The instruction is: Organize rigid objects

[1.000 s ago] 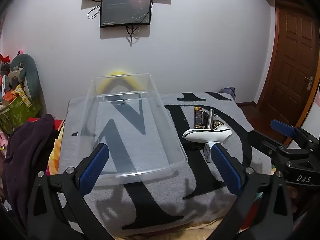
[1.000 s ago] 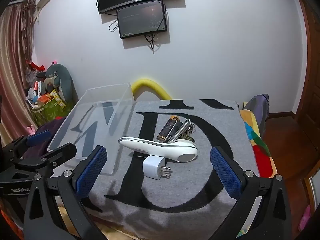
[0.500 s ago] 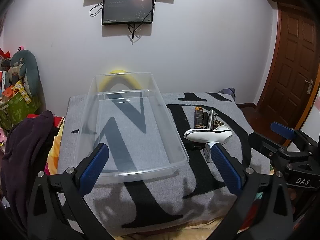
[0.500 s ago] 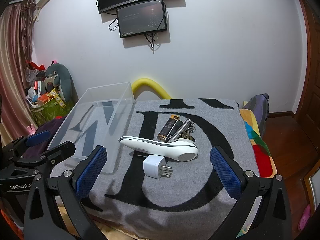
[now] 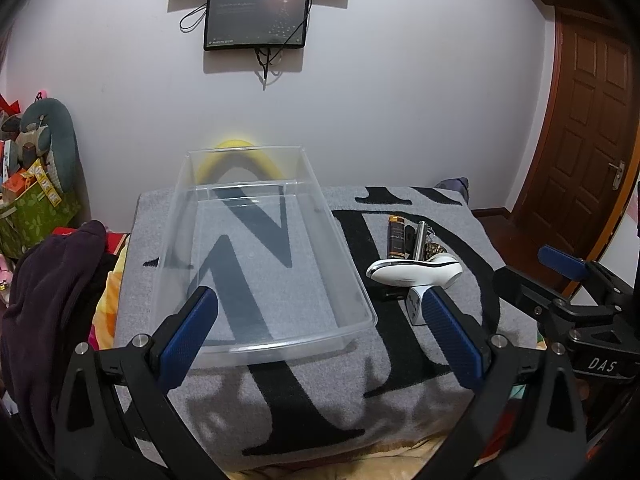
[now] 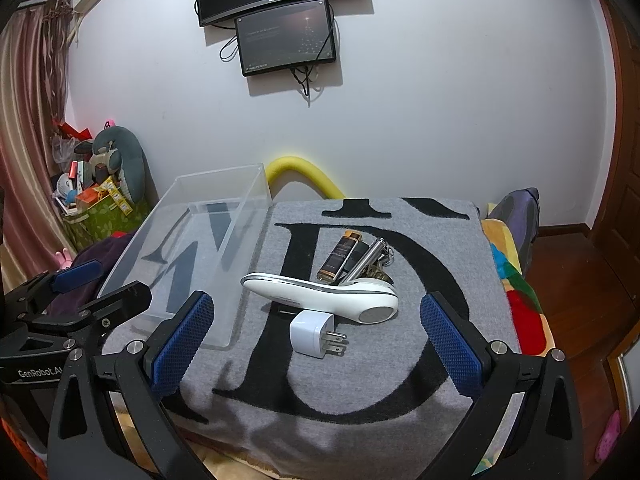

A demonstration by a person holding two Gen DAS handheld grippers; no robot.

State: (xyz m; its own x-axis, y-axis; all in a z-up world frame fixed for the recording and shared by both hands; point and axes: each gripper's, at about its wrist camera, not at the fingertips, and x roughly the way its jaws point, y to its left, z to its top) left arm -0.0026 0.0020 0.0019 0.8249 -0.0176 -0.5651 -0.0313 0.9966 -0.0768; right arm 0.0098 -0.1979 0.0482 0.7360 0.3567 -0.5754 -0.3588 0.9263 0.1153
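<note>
Two grippers hover wide open and empty over a grey blanket: the right gripper point(image 6: 316, 344) faces a white charger plug point(image 6: 312, 330) low at centre frame, just beyond its fingers, with a white handheld device point(image 6: 324, 298) lying crosswise behind it. An empty clear bin point(image 5: 264, 256) fills mid-frame before the left gripper point(image 5: 320, 340). By position, the right gripper is nearer the clutter.

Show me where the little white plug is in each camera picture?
Left wrist view: the white plug is right of middle, mostly hidden behind the left gripper's right finger, beside the clear bin.
Right wrist view: it lies near the middle, prongs pointing right, in plain sight.
Shared landmark: the long white handheld device, just behind the plug.
</note>
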